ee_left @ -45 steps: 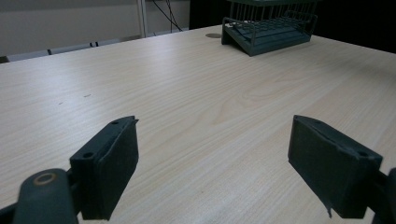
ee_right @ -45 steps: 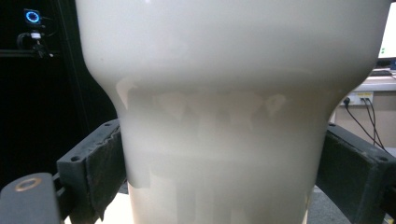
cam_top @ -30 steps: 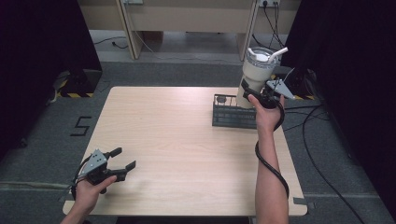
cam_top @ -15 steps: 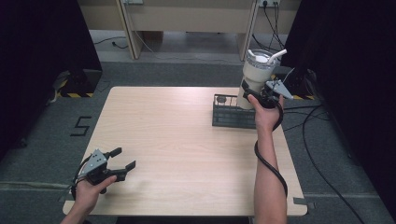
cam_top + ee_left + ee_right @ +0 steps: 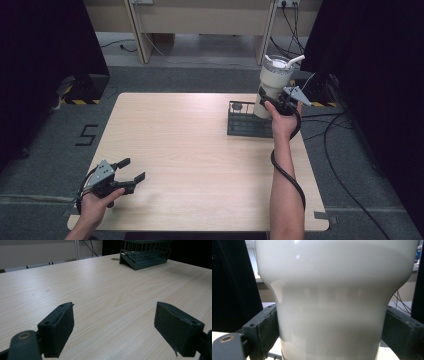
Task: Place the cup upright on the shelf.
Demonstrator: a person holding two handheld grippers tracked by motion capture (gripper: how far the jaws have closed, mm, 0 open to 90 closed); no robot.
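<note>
Light wood-grain table (image 5: 200, 150), rectangular, standing on grey carpet floor (image 5: 45, 165). On the table, near its far right edge, sits a dark wire rack (image 5: 247, 125), w/ a small dark round disc (image 5: 115, 259) lying flat on the tabletop just beside the rack's far left corner. Black tape mark shaped like a 5 (image 5: 86, 135) on the floor, left of the table

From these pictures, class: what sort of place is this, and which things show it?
Probably a lab or recording room, not a home: a bare wooden table ringed by black curtains, loose cables on grey carpet, and the person's handheld grippers, the right gripper clamping a white tumbler.
</note>
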